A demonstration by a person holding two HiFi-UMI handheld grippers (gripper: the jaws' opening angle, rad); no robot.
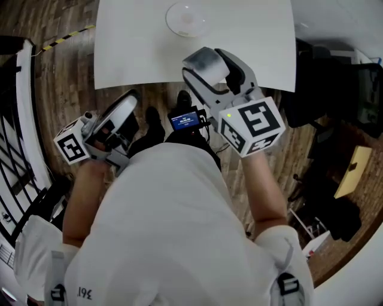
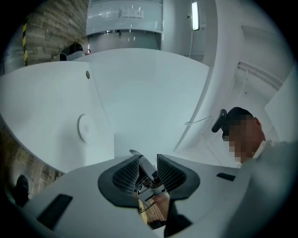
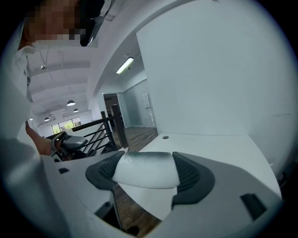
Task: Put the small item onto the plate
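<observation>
A clear glass plate rests on the white table, toward its far side. My right gripper hovers over the table's near edge, shut on a small white item with a grey top. In the right gripper view the item fills the gap between both pads. My left gripper hangs lower left, off the table and over the floor. Its pads stand almost together, with only a thin silvery strip showing between them. A pale round disc, probably the plate, appears in the left gripper view.
Below the grippers lies wooden floor. A black railing runs along the left. Dark chairs and gear stand to the right of the table. A small round hole sits in the tabletop.
</observation>
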